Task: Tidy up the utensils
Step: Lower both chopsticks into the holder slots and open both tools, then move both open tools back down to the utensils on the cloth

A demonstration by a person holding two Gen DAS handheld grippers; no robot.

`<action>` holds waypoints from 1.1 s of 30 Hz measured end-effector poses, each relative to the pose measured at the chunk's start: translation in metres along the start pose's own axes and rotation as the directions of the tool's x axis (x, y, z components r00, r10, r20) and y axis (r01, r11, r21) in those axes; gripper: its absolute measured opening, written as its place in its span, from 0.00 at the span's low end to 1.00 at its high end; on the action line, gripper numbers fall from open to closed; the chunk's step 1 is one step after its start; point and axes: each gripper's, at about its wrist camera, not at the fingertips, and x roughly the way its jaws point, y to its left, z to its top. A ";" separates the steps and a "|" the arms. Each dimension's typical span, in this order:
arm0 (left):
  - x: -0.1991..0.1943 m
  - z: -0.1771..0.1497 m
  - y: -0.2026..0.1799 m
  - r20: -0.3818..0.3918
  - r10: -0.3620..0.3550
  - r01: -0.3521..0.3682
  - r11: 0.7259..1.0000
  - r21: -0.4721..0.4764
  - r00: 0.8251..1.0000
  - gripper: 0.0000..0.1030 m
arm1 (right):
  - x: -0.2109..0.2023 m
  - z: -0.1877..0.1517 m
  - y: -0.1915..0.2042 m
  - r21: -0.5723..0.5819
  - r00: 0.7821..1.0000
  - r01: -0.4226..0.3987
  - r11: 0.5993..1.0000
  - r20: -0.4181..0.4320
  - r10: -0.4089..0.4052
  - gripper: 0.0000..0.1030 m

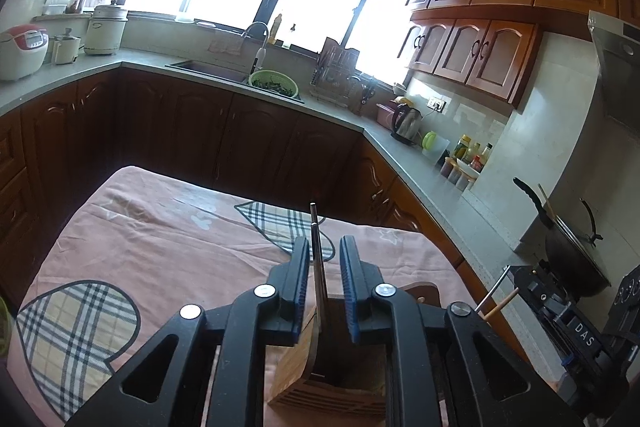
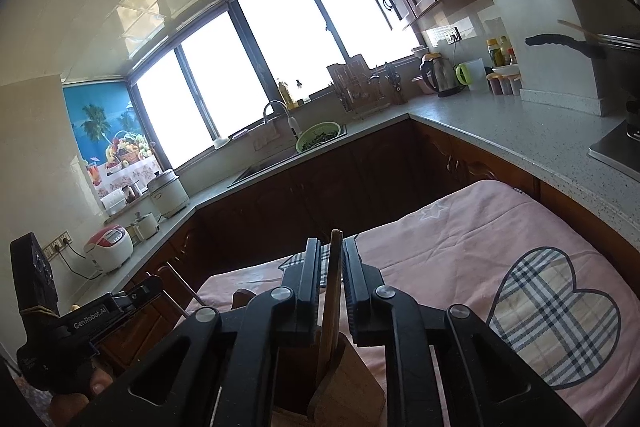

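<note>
- Wooden utensil holder (image 1: pixel 320 375) at six o'clock holds metal chopsticks (image 1: pixel 316 259); left gripper (image 1: pixel 325 261) released around them.
- Wooden chopsticks (image 2: pixel 333 291) stand in it; right gripper (image 2: pixel 331 261) released.

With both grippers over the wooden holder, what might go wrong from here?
1. The metal chopsticks lean on one pad of the left gripper; pulling away may drag them.
2. The wooden chopsticks stand between the right gripper pads and might snag.
3. The utensil holder could tip if bumped.

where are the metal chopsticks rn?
Left wrist view, centre: metal chopsticks stand between the left gripper pads, lower ends inside the wooden holder on the pink cloth.
</note>
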 end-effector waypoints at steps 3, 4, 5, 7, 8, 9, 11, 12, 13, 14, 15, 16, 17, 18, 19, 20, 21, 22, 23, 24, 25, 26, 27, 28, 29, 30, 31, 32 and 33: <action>-0.005 -0.002 -0.001 0.007 0.009 -0.009 1.000 0.010 1.000 0.27 | -0.008 0.001 0.001 0.000 1.000 -0.004 1.000 0.020 0.004 0.35; -0.007 -0.002 -0.001 0.005 0.013 -0.013 1.000 0.011 1.000 0.29 | -0.010 0.002 0.002 0.002 1.000 -0.006 1.000 0.026 0.006 0.36; -0.010 -0.004 0.000 0.003 0.014 -0.014 1.000 0.008 1.000 0.34 | -0.013 0.003 0.001 0.005 1.000 -0.011 1.000 0.030 0.010 0.38; -0.016 -0.006 0.001 0.003 0.015 -0.015 1.000 0.003 1.000 0.39 | -0.018 0.005 0.000 0.016 0.999 -0.020 1.000 0.039 0.020 0.47; -0.021 -0.008 0.002 0.003 0.017 -0.017 1.000 0.002 1.000 0.44 | -0.022 0.006 -0.001 0.019 0.999 -0.024 1.000 0.045 0.023 0.54; -0.025 -0.010 0.003 0.002 0.023 -0.023 1.000 0.000 1.000 0.51 | -0.025 0.006 -0.002 0.019 0.998 -0.026 0.999 0.049 0.025 0.56; -0.036 -0.015 0.006 -0.001 0.033 -0.033 0.999 -0.012 0.999 0.61 | -0.034 0.005 -0.005 0.023 0.998 -0.032 0.999 0.056 0.031 0.65; -0.042 -0.018 0.008 -0.005 0.033 -0.034 0.999 -0.017 0.999 0.62 | -0.038 0.003 -0.006 0.025 0.998 -0.038 0.999 0.057 0.037 0.68; -0.047 -0.021 0.010 -0.015 0.041 -0.041 0.999 -0.021 0.999 0.63 | -0.042 0.002 -0.007 0.027 0.998 -0.043 0.999 0.057 0.041 0.73; -0.053 -0.025 0.012 -0.027 0.049 -0.050 0.998 -0.028 0.998 0.64 | -0.047 0.000 -0.009 0.026 0.997 -0.046 0.999 0.056 0.044 0.76; -0.059 -0.028 0.015 -0.039 0.052 -0.053 0.998 -0.036 0.998 0.65 | -0.053 -0.003 -0.010 0.023 0.998 -0.044 0.999 0.054 0.042 0.77; -0.066 -0.033 0.018 -0.050 0.054 -0.057 0.997 -0.045 0.997 0.65 | -0.058 -0.005 -0.012 0.020 0.998 -0.039 0.999 0.050 0.038 0.77; -0.073 -0.036 0.019 -0.062 0.060 -0.063 0.997 -0.049 0.996 0.65 | -0.063 -0.008 -0.014 0.019 0.998 -0.036 0.999 0.044 0.035 0.77; -0.080 -0.041 0.020 -0.074 0.069 -0.073 0.996 -0.049 0.995 0.65 | -0.068 -0.011 -0.016 0.020 0.999 -0.035 0.999 0.038 0.034 0.77; -0.087 -0.046 0.021 -0.086 0.075 -0.080 0.996 -0.050 0.993 0.65 | -0.074 -0.014 -0.018 0.022 0.999 -0.032 0.999 0.032 0.031 0.77; -0.094 -0.051 0.022 -0.099 0.079 -0.084 0.995 -0.052 0.992 0.65 | -0.079 -0.017 -0.020 0.024 0.999 -0.025 0.999 0.027 0.025 0.77; -0.101 -0.057 0.023 -0.111 0.082 -0.089 0.995 -0.055 0.990 0.65 | -0.085 -0.021 -0.022 0.026 1.000 -0.020 0.999 0.021 0.020 0.77; -0.108 -0.061 0.023 -0.123 0.086 -0.094 0.994 -0.057 0.989 0.65 | -0.091 -0.024 -0.024 0.027 1.000 -0.016 1.000 0.015 0.016 0.77; -0.114 -0.065 0.023 -0.135 0.091 -0.099 0.993 -0.058 0.987 0.65 | -0.096 -0.028 -0.027 0.028 1.000 -0.011 1.000 0.008 0.011 0.77; -0.121 -0.070 0.022 -0.147 0.094 -0.103 0.993 -0.058 0.985 0.65 | -0.101 -0.031 -0.029 0.029 1.000 -0.005 1.000 0.000 0.005 0.77; -0.128 -0.074 0.023 -0.160 0.096 -0.106 0.993 -0.058 0.983 0.65 | -0.107 -0.035 -0.030 0.030 1.000 0.000 1.000 -0.009 0.000 0.77; -0.134 -0.078 0.023 -0.172 0.096 -0.108 0.992 -0.058 0.980 0.65 | -0.112 -0.039 -0.032 0.030 1.000 0.006 1.000 -0.017 -0.005 0.77; -0.139 -0.081 0.023 -0.183 0.097 -0.110 0.992 -0.059 0.978 0.65 | -0.118 -0.043 -0.034 0.031 1.000 0.012 0.999 -0.023 -0.012 0.77; -0.145 -0.084 0.023 -0.192 0.098 -0.112 0.992 -0.061 0.976 0.64 | -0.123 -0.046 -0.037 0.029 0.999 0.019 0.999 -0.030 -0.018 0.77; -0.149 -0.084 0.021 -0.201 0.099 -0.113 0.992 -0.063 0.975 0.64 | -0.128 -0.050 -0.038 0.026 0.999 0.024 0.999 -0.039 -0.023 0.77; -0.153 -0.086 0.021 -0.208 0.098 -0.114 0.991 -0.065 0.973 0.64 | -0.132 -0.053 -0.040 0.023 0.998 0.028 0.999 -0.048 -0.027 0.77; -0.158 -0.088 0.022 -0.214 0.097 -0.114 0.991 -0.067 0.972 0.64 | -0.137 -0.057 -0.041 0.019 0.998 0.034 0.999 -0.056 -0.033 0.77; -0.162 -0.090 0.021 -0.217 0.096 -0.114 0.991 -0.069 0.971 0.64 | -0.141 -0.060 -0.042 0.014 0.997 0.040 0.999 -0.064 -0.039 0.77; -0.167 -0.092 0.020 -0.219 0.096 -0.114 0.991 -0.069 0.971 0.64 | -0.146 -0.063 -0.042 0.009 0.996 0.044 0.999 -0.072 -0.043 0.77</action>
